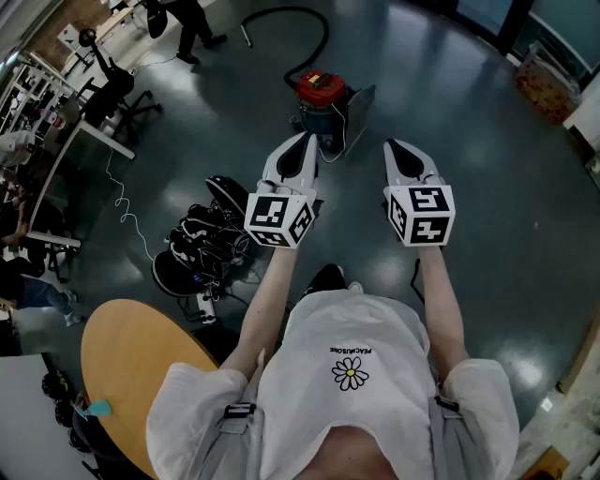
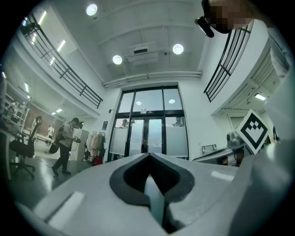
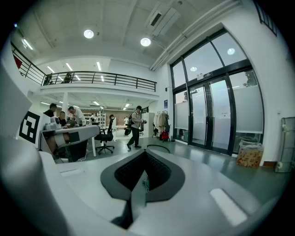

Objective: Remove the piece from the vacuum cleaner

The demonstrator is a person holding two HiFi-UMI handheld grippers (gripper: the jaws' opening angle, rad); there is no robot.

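Both grippers empty: left gripper [image 1: 305, 155] and right gripper [image 1: 398, 157] jaws pressed together on nothing, held out side by side. Vacuum cleaner [image 1: 322, 94], red-topped canister, stands on floor [image 1: 469, 112] ahead, untouched. Black hose [image 1: 298, 28] loops beyond it. Piece to remove probably hose: likely light, bendy. Grip stiff end at canister; canister may drag.

Glossy dark grey floor [image 1: 497, 197], red-topped vacuum cleaner [image 1: 322, 98] standing at 12 o'clock, its black hose [image 1: 324, 37] curling behind it, heap of black cables and gear [image 1: 202, 248] at 9 o'clock, round wooden table [image 1: 127, 361] at 7 o'clock.
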